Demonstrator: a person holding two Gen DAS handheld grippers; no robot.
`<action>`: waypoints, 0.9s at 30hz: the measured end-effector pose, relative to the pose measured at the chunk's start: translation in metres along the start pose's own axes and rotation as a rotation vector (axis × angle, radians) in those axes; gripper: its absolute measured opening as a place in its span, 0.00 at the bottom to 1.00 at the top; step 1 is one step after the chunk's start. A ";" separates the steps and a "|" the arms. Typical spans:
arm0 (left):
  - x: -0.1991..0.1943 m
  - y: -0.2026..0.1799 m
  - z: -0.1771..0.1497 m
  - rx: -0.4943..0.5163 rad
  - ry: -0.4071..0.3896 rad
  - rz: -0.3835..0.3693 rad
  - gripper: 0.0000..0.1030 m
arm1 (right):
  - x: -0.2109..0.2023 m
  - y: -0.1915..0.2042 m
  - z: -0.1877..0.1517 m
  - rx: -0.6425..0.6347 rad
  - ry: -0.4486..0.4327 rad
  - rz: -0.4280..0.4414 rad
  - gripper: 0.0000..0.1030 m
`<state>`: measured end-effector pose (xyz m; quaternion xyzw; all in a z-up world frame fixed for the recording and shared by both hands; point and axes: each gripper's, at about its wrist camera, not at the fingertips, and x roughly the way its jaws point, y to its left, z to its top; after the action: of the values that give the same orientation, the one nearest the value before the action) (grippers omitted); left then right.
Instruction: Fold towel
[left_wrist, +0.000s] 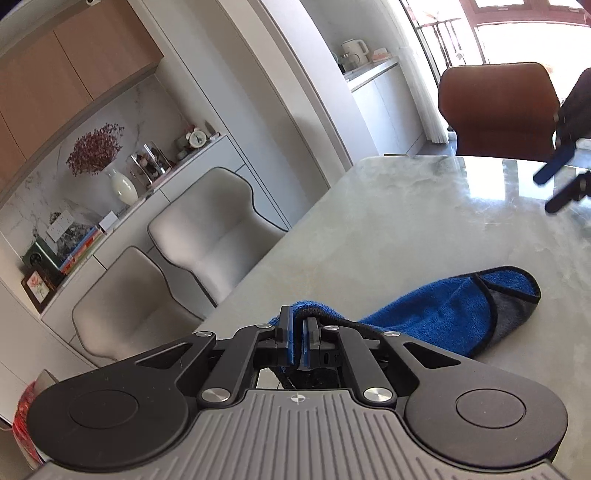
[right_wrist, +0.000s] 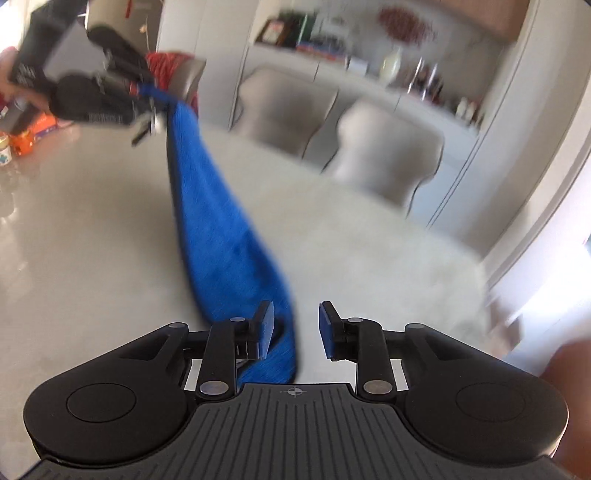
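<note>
A blue towel (left_wrist: 443, 314) with a black hem and a grey underside lies stretched in a long bunch on the pale stone table (left_wrist: 406, 221). My left gripper (left_wrist: 298, 325) is shut on one end of it, held just above the table. In the right wrist view the towel (right_wrist: 221, 229) runs from the left gripper (right_wrist: 147, 99) at upper left down toward my right gripper (right_wrist: 295, 321), which is open with the towel's near end beside its left finger. The right gripper (left_wrist: 557, 184) also shows at the right edge of the left wrist view, above the table.
Two grey chairs (left_wrist: 207, 225) stand along the table's left side and a brown chair (left_wrist: 498, 110) at its far end. A sideboard (left_wrist: 110, 206) carries a vase, books and frames. Jars and orange packets (right_wrist: 22, 140) sit at the table's far left.
</note>
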<state>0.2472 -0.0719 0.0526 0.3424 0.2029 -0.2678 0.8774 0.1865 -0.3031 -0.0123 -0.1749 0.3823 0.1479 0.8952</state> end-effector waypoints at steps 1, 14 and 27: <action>0.001 0.000 -0.003 -0.005 0.007 -0.001 0.04 | 0.011 0.008 -0.004 -0.006 0.011 -0.007 0.26; 0.003 0.012 -0.029 -0.072 0.056 -0.001 0.05 | 0.104 0.120 -0.007 -0.546 -0.030 -0.036 0.30; -0.005 0.024 -0.038 -0.110 0.057 0.028 0.06 | 0.115 0.099 0.014 -0.371 0.029 0.027 0.07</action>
<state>0.2514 -0.0279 0.0412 0.3039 0.2375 -0.2342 0.8924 0.2326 -0.1933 -0.1077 -0.3340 0.3634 0.2254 0.8400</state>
